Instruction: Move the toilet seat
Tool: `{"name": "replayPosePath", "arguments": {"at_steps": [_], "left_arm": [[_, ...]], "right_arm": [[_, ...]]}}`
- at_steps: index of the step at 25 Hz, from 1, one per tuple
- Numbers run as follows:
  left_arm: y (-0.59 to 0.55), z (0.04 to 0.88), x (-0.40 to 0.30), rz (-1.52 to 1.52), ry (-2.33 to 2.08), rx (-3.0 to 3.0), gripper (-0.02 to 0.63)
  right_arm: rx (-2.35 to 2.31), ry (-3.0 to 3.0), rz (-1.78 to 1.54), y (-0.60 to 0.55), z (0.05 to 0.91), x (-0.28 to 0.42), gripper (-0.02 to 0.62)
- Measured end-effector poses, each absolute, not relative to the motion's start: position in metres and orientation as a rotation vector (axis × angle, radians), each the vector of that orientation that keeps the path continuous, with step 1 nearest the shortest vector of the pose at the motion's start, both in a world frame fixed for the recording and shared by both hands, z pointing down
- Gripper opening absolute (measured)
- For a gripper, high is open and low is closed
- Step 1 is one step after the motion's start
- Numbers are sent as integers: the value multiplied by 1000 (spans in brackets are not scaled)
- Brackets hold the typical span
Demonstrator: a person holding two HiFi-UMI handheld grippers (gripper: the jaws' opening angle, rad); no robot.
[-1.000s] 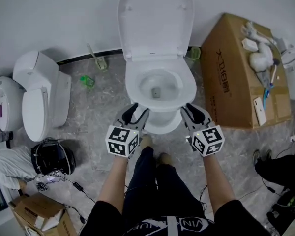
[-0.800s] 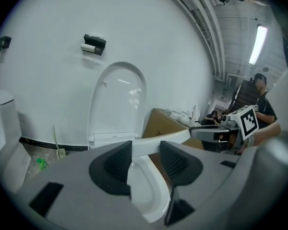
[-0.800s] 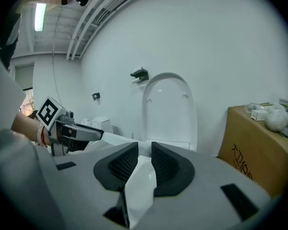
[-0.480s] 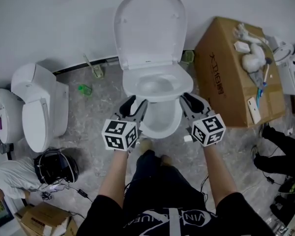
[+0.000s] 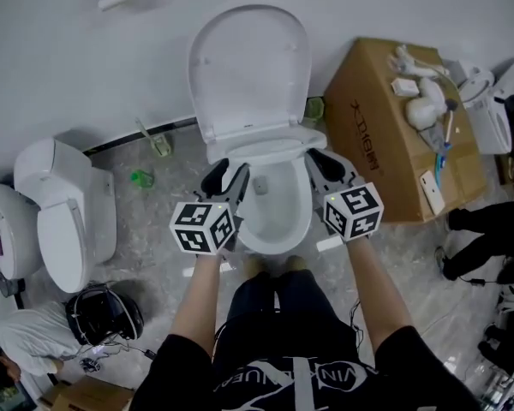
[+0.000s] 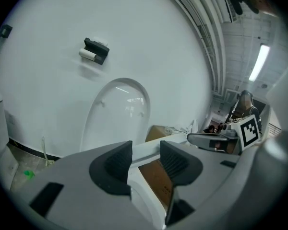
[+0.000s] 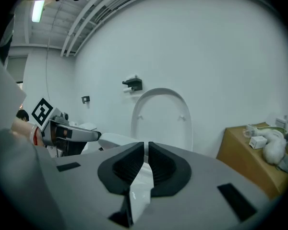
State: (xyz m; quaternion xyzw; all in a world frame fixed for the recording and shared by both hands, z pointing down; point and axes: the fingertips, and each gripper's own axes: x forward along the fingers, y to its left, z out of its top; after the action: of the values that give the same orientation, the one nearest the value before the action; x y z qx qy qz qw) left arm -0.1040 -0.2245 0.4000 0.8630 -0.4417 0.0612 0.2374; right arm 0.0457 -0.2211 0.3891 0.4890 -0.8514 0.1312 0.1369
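pinching the toilet seat (image 5: 274, 146) with left tool (image 5: 226, 175); right tool (image 5: 323, 163) just closing onto it.

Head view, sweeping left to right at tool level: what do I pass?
Spare toilet → small green item → left tool → toilet seat → right tool → cardboard box.

We see a cardboard box (image 5: 385, 127) just right of the jaws, a second toilet (image 5: 64, 217) well left of them, and a small green object (image 5: 138, 178) between.
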Motion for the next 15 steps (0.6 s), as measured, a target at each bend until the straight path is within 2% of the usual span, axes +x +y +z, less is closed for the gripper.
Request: {"name": "replayPosePath", "arguments": {"at_steps": [15], "left_arm": [[-326, 356, -111, 25, -1371, 2337, 160]], "right_arm": [[1386, -2566, 279, -327, 346, 37, 6]]}}
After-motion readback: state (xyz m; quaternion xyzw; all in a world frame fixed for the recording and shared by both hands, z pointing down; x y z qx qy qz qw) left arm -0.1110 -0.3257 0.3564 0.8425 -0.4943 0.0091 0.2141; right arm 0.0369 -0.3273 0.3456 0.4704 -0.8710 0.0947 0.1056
